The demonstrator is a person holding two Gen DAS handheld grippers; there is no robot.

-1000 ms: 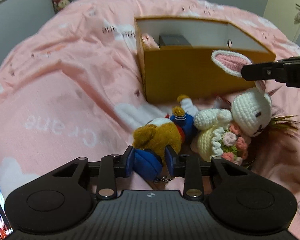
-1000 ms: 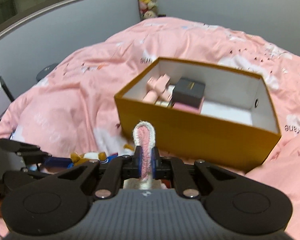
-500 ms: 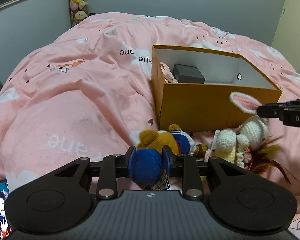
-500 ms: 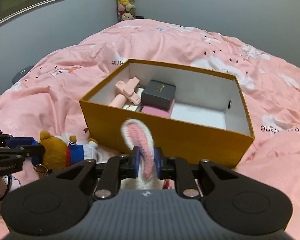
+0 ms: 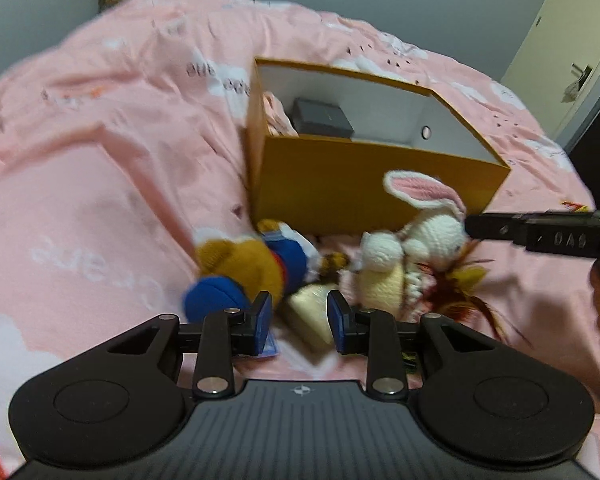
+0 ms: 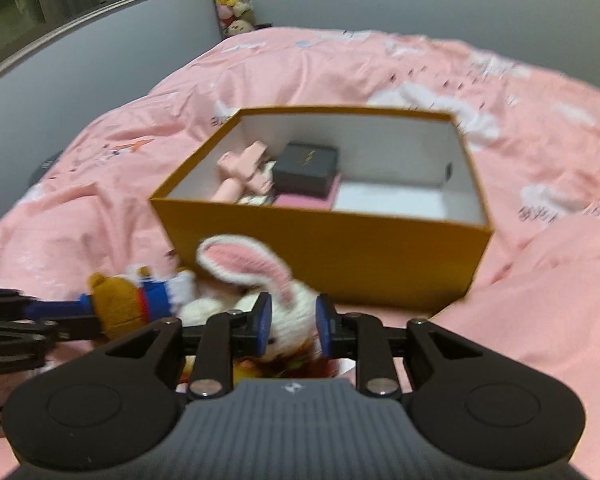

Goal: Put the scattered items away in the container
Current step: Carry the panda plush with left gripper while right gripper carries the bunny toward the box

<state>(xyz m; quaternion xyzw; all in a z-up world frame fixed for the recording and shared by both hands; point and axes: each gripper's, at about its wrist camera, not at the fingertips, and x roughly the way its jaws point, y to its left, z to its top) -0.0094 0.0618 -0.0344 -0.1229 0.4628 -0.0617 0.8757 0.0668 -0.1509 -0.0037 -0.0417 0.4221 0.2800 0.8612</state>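
- Left gripper (image 5: pixel 299 320): the jaws are partly apart and opening, tilted down at the bed (image 5: pixel 80 200). Nothing is pinched. Only a pale, blurred shape shows in the gap, and I cannot tell what it is.
- Bear (image 5: pixel 252 260): lies on the bed just in front of the box's near wall, with its blue cap (image 5: pixel 212 300) toward the left gripper. In the left wrist view the cap sits just outside the left pad, not between the pads.
- Bunny (image 5: pixel 428 236): lies on the bed right of the bear, close against it and also in front of the box. One pink-lined ear (image 6: pixel 244 260) stands free. A red-brown feathery thing (image 5: pixel 460 296) lies beside it.
- Right gripper (image 6: pixel 293 320): the jaws are partly apart and opening. The bunny's white head sits in the gap, but the pads do not press on it.
- Box (image 5: pixel 360 184): orange, with its top open, standing on the bed behind both toys. Inside, at its left end, are a pink item (image 6: pixel 244 168) and a dark case (image 6: pixel 306 168). The right end shows bare white floor.
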